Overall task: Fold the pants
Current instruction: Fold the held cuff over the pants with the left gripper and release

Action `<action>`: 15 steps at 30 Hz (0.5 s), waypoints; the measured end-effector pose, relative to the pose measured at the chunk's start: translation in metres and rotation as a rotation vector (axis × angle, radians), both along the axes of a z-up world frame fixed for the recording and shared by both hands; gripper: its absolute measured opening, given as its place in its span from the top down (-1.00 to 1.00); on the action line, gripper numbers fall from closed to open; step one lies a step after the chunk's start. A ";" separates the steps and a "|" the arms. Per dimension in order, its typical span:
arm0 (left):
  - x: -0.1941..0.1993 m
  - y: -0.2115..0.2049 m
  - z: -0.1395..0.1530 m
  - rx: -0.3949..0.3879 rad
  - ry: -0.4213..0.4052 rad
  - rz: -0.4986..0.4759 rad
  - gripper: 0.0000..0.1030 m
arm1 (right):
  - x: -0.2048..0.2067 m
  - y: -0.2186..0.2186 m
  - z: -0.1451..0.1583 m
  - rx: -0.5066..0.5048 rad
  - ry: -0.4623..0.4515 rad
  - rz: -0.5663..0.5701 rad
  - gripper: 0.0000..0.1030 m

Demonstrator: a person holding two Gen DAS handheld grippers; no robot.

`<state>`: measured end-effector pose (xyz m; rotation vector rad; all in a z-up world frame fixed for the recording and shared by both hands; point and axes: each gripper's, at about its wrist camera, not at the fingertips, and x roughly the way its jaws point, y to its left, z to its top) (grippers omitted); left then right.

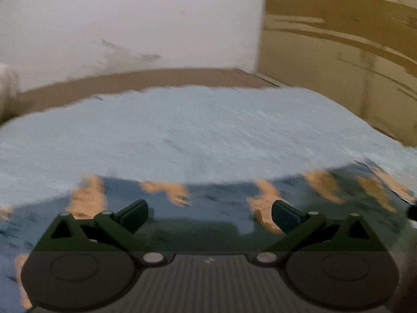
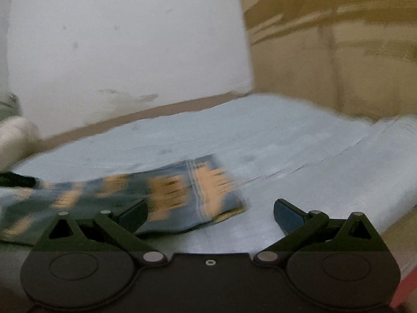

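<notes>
Right, left wrist view first: my left gripper (image 1: 209, 215) has its jaws spread wide, nothing between them, pads clear of the cloth. Directly under and ahead of it lie the dark blue pants with orange blotch print (image 1: 213, 195), flat on the pale blue bed sheet (image 1: 208, 130). Only a band of fabric shows here, running edge to edge across the lower frame; I can't tell from this angle how many layers it has. Behind the sheet, a brown bed edge (image 1: 146, 80), white wall (image 1: 130, 26) and tan wooden wardrobe panel (image 1: 338, 52). Blurry frame.

Right wrist view: my right gripper (image 2: 209, 215) is also spread apart and empty, one finger over the pants' near edge, the other over bare sheet. The pants (image 2: 182, 195) lie left of centre, ending in a squared, stacked-looking corner with a pale seam stripe; looks like at least one fold is in, layers sitting on each other. The rest trails off left, partly hidden by the gripper. The sheet (image 2: 260, 135) has a rumpled ridge at right.

Judgement: mid-task, both grippers released, pants resting on the bed partly folded. Probably another fold left to make a compact bundle, but the full outline isn't visible.
</notes>
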<state>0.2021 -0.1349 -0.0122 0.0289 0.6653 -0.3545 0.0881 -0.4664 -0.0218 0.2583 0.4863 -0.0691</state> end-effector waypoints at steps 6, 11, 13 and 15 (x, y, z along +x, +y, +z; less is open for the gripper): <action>-0.005 -0.027 -0.024 0.042 0.051 -0.050 -0.99 | 0.013 -0.001 0.000 0.094 0.064 0.010 -0.99; -0.002 -0.028 -0.021 0.042 0.070 -0.040 -0.99 | 0.023 -0.019 -0.002 0.304 0.029 -0.061 -0.95; -0.001 -0.026 -0.018 0.026 0.083 -0.032 -0.99 | 0.020 -0.023 -0.002 0.336 0.015 -0.119 -0.67; 0.000 -0.022 -0.013 -0.007 0.098 -0.024 -0.99 | 0.017 -0.024 -0.002 0.342 0.010 -0.179 -0.37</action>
